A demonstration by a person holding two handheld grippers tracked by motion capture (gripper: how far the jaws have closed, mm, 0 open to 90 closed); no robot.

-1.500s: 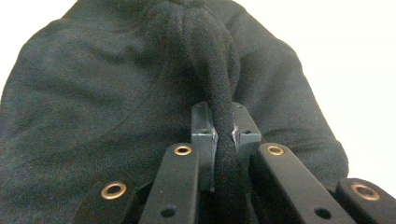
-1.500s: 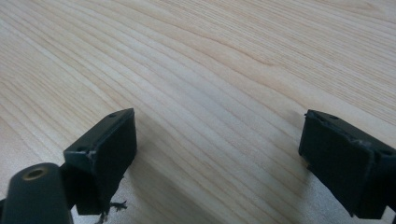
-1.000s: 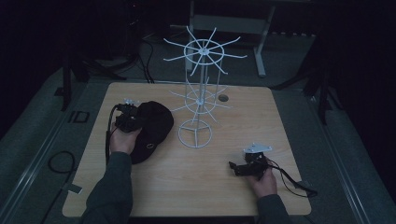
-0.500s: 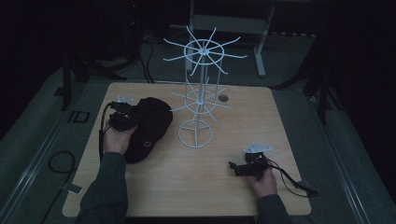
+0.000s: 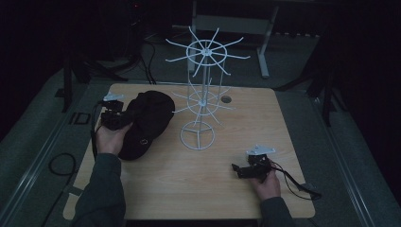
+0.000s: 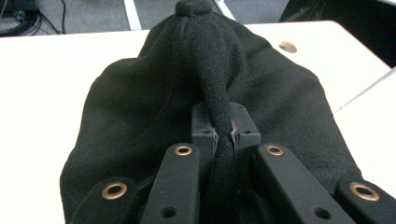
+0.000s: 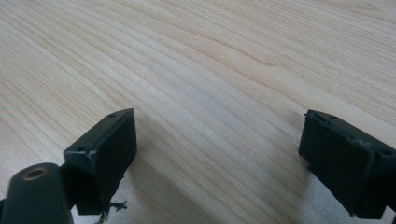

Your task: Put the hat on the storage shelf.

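Note:
A black cap (image 5: 146,123) lies on the left part of the wooden table (image 5: 222,184). My left gripper (image 5: 124,119) is at the cap's left side, shut on a pinched fold of the black cap's fabric (image 6: 219,100); in the left gripper view its tips (image 6: 225,133) squeeze that ridge. A white wire display stand (image 5: 202,90) with radiating hooks rises at the table's middle, just right of the cap. My right gripper (image 5: 236,169) rests low near the front right of the table, open, with bare wood (image 7: 219,116) between its fingers (image 7: 109,149).
A round cable hole (image 5: 226,100) sits in the table behind the stand. Cables (image 5: 295,184) trail from the right gripper toward the table's right front corner. Dark floor and a desk frame (image 5: 265,38) lie beyond the table.
My left hand and gripper have shifted left and slightly away along the cap's edge, still holding the fabric. The right gripper has stayed in place.

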